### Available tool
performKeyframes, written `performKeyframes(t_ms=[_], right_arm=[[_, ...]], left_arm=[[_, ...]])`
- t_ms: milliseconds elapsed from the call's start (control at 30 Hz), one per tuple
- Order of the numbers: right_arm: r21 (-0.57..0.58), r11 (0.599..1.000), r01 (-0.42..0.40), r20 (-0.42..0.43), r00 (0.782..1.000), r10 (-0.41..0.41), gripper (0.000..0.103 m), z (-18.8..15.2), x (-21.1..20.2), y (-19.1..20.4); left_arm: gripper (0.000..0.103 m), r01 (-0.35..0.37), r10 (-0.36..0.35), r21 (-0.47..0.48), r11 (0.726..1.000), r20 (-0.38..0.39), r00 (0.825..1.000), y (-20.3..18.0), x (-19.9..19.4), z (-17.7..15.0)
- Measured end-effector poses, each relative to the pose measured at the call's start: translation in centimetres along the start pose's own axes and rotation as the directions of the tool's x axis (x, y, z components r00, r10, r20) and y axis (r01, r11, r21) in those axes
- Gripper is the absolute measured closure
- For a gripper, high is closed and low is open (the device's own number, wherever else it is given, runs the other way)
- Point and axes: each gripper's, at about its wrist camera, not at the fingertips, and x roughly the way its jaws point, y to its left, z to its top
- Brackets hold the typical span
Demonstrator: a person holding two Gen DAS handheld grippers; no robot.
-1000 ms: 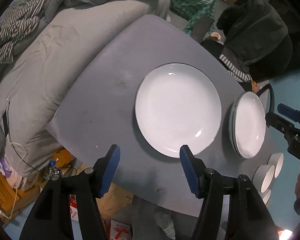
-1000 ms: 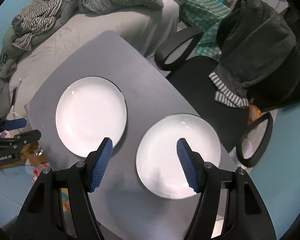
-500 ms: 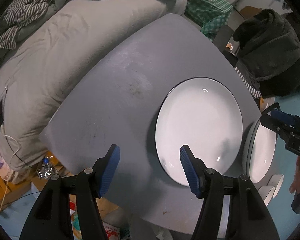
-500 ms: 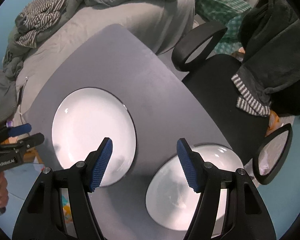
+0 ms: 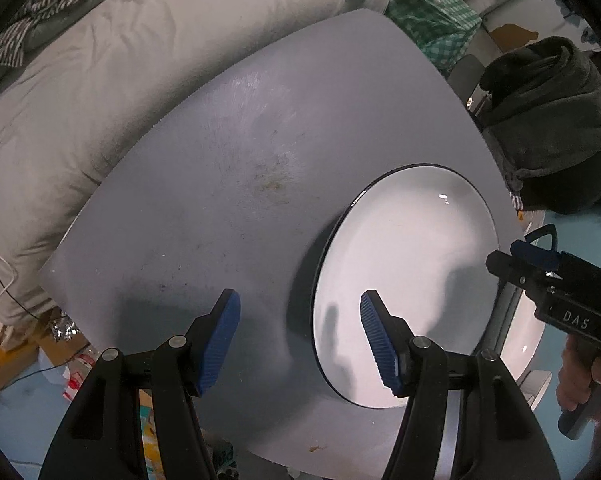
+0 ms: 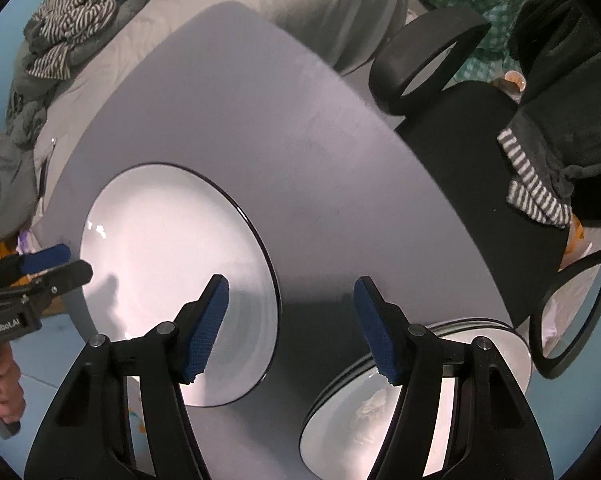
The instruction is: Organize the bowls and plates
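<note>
A large white plate (image 5: 408, 280) with a dark rim lies alone on the grey table (image 5: 204, 208). My left gripper (image 5: 300, 336) hangs open over its left edge, one finger above the plate and the other above bare table. My right gripper (image 6: 288, 328) is open too, straddling the gap between that plate (image 6: 172, 264) and a stack of white plates (image 6: 364, 408) at the table's near right. Each gripper shows in the other's view: the right gripper (image 5: 504, 254) at the plate's right side, the left gripper (image 6: 76, 262) at its left. Neither holds anything.
A bed with a grey duvet (image 5: 120, 60) and striped clothes (image 6: 64, 28) runs along the table's far-left side. A black office chair (image 6: 460, 136) draped with a dark garment (image 6: 568, 92) stands at the right. Clutter lies on the floor below the table's edge (image 5: 68, 332).
Both grippers have come down toward the table, so the plates look larger. The single plate slid right in the left view; the stack slid to the lower right in the right view. Jaws unchanged.
</note>
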Motion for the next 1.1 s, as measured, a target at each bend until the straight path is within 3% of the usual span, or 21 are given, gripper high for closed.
performKeyframes(t_ms=[133,433,533,767,1100], right_arm=[[-0.004,1.000,-0.024,-0.030,0.999,0.024,0.049,0.0,0.8,0.3],[0.034,0.998,-0.061,-0.073,0.995,0.063,0.077,0.2,2.0,0.3],[0.037,0.997,-0.074,-0.075,0.994,0.077,0.079,0.2,2.1,0.4],[0.034,0.995,-0.089,-0.083,0.992,0.092,0.087,0.3,2.2,0.8],[0.044,0.995,-0.087,-0.084,0.992,0.090,0.086,0.3,2.4,0.6]], left_arm=[[0.041,0.001,-0.001,0.005,1.000,-0.031,1.000,0.0,0.7,0.2],[0.068,-0.011,0.012,0.024,1.000,-0.054,0.998,-0.8,1.5,0.6],[0.074,-0.030,0.032,0.030,0.999,-0.065,0.997,-0.9,1.9,0.8],[0.086,0.007,-0.004,0.029,1.000,-0.101,0.995,-0.8,2.4,0.8],[0.088,0.018,-0.016,0.012,1.000,-0.131,0.991,-0.7,2.7,0.7]])
